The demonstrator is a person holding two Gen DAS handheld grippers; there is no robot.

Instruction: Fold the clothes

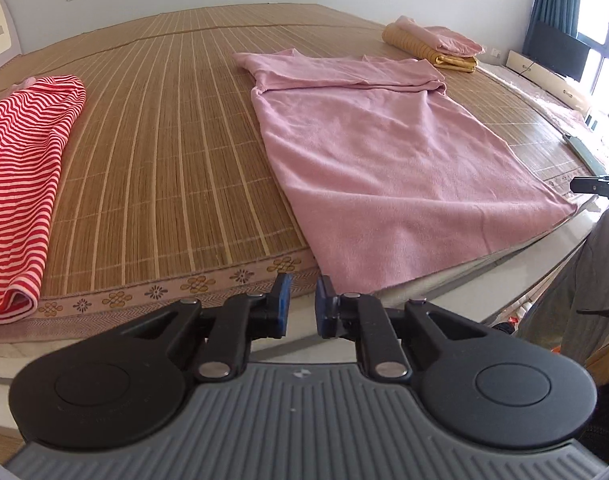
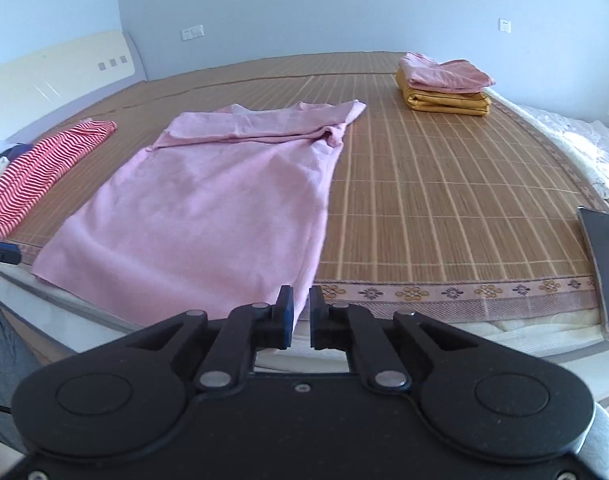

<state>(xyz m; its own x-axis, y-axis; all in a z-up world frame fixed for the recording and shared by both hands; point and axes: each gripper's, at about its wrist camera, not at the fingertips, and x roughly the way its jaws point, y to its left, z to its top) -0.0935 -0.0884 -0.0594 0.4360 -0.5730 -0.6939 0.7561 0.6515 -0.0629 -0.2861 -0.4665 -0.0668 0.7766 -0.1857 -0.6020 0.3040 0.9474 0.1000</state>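
Observation:
A pink garment [image 1: 384,152] lies flat on the bamboo mat [image 1: 164,140], hem toward me and sleeves folded across its top. My left gripper [image 1: 304,284] hovers off the bed's near edge, just left of the hem's left corner. Its blue pads are nearly together with nothing between them. In the right wrist view the same pink garment [image 2: 208,200] lies ahead to the left. My right gripper [image 2: 301,294] sits at the hem's right corner, shut and empty.
A red-and-white striped garment [image 1: 20,184] lies at the mat's left. At the far right a folded pink piece is stacked on a yellow one [image 2: 444,88]. A dark flat object [image 2: 608,264] rests at the bed's right edge. A grey trouser leg [image 1: 584,280] stands beside the bed.

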